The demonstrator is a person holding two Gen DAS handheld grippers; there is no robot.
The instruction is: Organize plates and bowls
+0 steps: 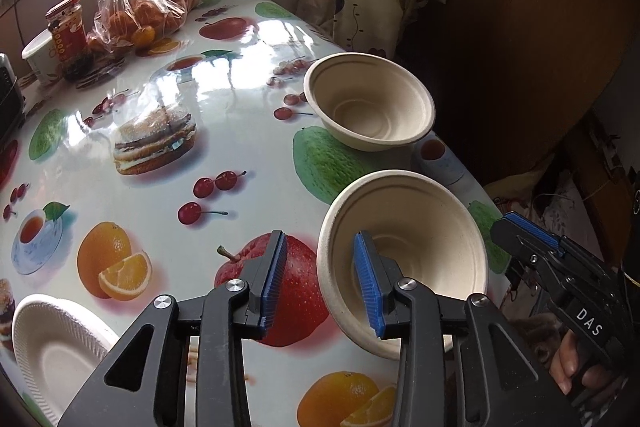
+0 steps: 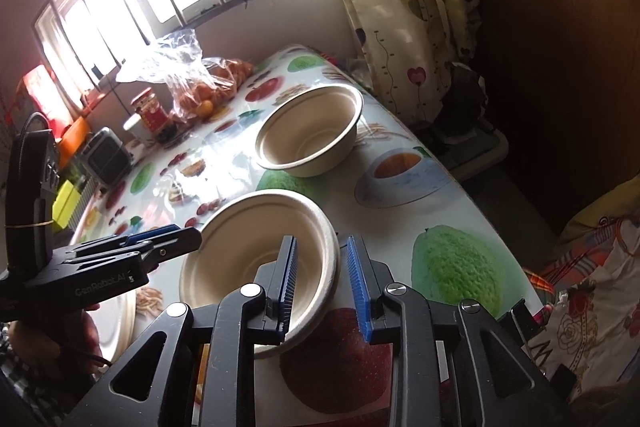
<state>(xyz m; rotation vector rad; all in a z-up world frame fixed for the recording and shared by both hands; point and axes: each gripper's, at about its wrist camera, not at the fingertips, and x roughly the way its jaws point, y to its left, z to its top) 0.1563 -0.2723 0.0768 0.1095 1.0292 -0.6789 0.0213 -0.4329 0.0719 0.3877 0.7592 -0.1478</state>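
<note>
The right claw point(image 2: 320, 287) stood open, its jaws straddling the right-hand rim of the near bowl point(image 2: 240, 251), one finger inside the wall and one outside, neither yet pressing. The left claw point(image 1: 320, 279) was open too, with its right finger just over the same bowl's left rim and its left finger out over the bench point(image 1: 224, 131).

The bowl looked like moulded paper pulp: light, fairly stiff at the rolled lip but likely to flex or crease under a hard squeeze, and matte enough not to slip. The rim wall was the sensible hold.

A far bowl point(image 2: 310, 135) of the same kind sat beyond it, apart, probably the stacking target. A white paper plate point(image 1: 52, 343) lay at the near-left corner.

Both bowls sat close to the bench's right edge, so a nudge rightward risked a drop. Open glossy surface lay to the left; a bag of oranges point(image 1: 136, 15) and a red jar point(image 1: 66, 31) kept well away at the far end.
</note>
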